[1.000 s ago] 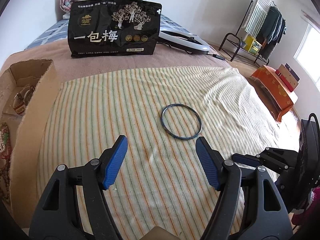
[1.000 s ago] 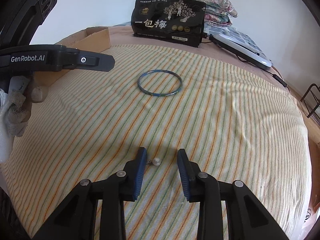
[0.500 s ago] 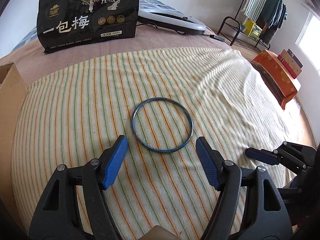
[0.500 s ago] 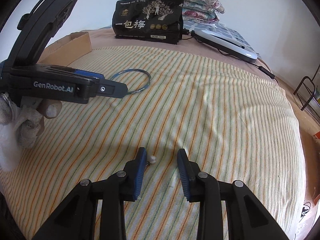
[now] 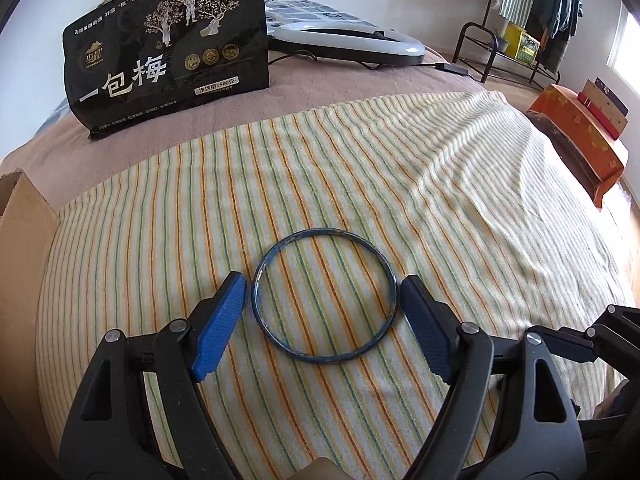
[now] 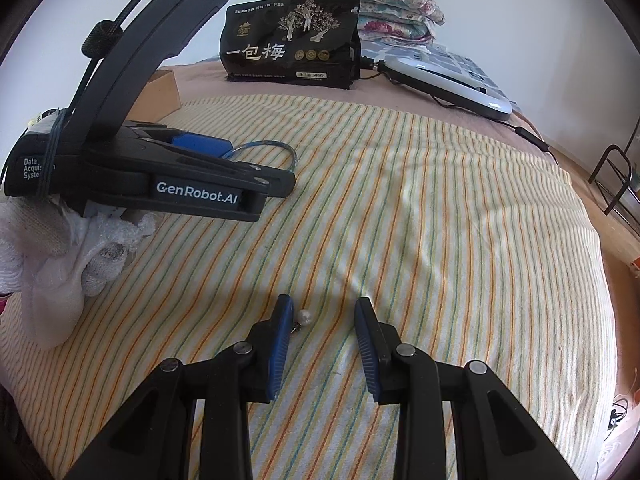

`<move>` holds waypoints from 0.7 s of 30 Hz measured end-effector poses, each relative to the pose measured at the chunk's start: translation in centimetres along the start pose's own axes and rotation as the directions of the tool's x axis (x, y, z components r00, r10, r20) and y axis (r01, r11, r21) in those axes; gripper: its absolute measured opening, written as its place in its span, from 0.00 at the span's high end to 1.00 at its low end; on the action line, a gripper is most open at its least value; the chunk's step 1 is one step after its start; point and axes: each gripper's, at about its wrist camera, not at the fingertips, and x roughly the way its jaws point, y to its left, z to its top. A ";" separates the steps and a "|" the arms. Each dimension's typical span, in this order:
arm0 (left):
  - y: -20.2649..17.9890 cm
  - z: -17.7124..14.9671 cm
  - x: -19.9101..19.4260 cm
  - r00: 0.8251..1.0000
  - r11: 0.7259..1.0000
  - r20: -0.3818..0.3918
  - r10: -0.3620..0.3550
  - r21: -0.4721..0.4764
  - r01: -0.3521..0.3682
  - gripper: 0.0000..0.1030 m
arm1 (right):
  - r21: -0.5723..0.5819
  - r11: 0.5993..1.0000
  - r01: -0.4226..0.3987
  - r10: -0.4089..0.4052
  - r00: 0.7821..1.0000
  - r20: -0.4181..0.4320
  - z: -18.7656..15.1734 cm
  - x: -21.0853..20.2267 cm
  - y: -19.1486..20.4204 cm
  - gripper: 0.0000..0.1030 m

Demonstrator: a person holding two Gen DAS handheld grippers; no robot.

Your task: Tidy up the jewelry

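A dark blue bangle [image 5: 320,231] lies flat on the striped cloth [image 5: 400,168]. My left gripper [image 5: 322,282] straddles it, one blue pad just outside each side of the ring. Its jaws are opening and the pads do not press on the bangle. In the right wrist view the left gripper's body covers most of the bangle [image 6: 280,146], and a white-gloved hand [image 6: 60,264] holds that gripper. My right gripper [image 6: 324,302] stands open low over the cloth. A small pearl earring [image 6: 305,316] lies between its fingers, close to the left pad.
A black snack bag [image 5: 168,48] stands at the back, with a white ring-shaped device [image 5: 348,40] and its cable beside it. A cardboard box [image 5: 20,240] borders the cloth on the left. An orange box [image 5: 576,144] and a clothes rack [image 5: 520,20] are off the bed's right side.
The left gripper moved forward and down until its fingers flank the bangle, and its jaws widened. The right gripper stayed almost still over the pearl earring.
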 end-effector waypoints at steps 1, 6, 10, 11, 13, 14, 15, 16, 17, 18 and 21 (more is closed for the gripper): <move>0.0 0.0 0.0 1.000 1.000 0.001 0.000 -0.001 0.000 0.22 | 0.000 1.000 0.000 0.000 1.000 0.000 0.0 0.0 0.0 0.70; 0.0 0.1 0.1 1.000 1.000 0.012 0.006 0.005 -0.006 0.27 | 0.006 1.000 -0.008 0.008 1.000 0.000 -0.2 -0.2 -0.1 0.67; 0.2 0.0 -0.1 1.000 1.000 0.015 -0.001 -0.001 0.001 0.28 | 0.015 1.000 -0.012 0.012 1.000 0.001 -0.5 -0.5 -0.1 0.67; 0.3 -0.1 -0.3 1.000 1.000 0.015 -0.001 0.000 0.001 0.28 | 0.018 1.000 -0.013 0.013 1.000 0.002 -0.5 -0.6 -0.1 0.67; 0.3 -0.4 -0.6 1.000 1.000 0.018 0.000 0.005 0.000 0.28 | 0.019 1.000 -0.014 0.014 1.000 0.002 -0.7 -0.7 0.0 0.67; 0.4 -0.5 -0.7 1.000 1.000 0.019 0.000 0.008 0.000 0.28 | 0.015 1.000 -0.014 0.014 1.000 0.001 -0.7 -0.7 0.0 0.67; 0.4 -0.6 -0.9 1.000 1.000 0.020 -0.001 0.010 0.000 0.28 | 0.010 1.000 -0.011 0.011 1.000 -0.001 -0.8 -0.7 0.1 0.68; 0.5 -0.7 -1.0 1.000 1.000 0.022 0.000 0.011 0.000 0.28 | 0.007 1.000 -0.009 0.009 1.000 -0.002 -0.8 -0.7 0.2 0.68; 0.5 -0.8 -1.1 1.000 1.000 0.022 -0.001 0.012 0.000 0.28 | 0.006 1.000 -0.009 0.009 1.000 -0.004 -0.7 -0.7 0.3 0.70; 0.5 -0.9 -1.1 1.000 1.000 0.022 -0.001 0.013 0.001 0.28 | 0.005 1.000 -0.008 0.008 1.000 -0.004 -0.6 -0.6 0.3 0.72; 0.6 -1.1 -1.4 1.000 1.000 0.023 -0.001 0.016 0.001 0.28 | 0.000 1.000 -0.015 0.015 1.000 -0.007 -0.4 -0.5 0.6 0.83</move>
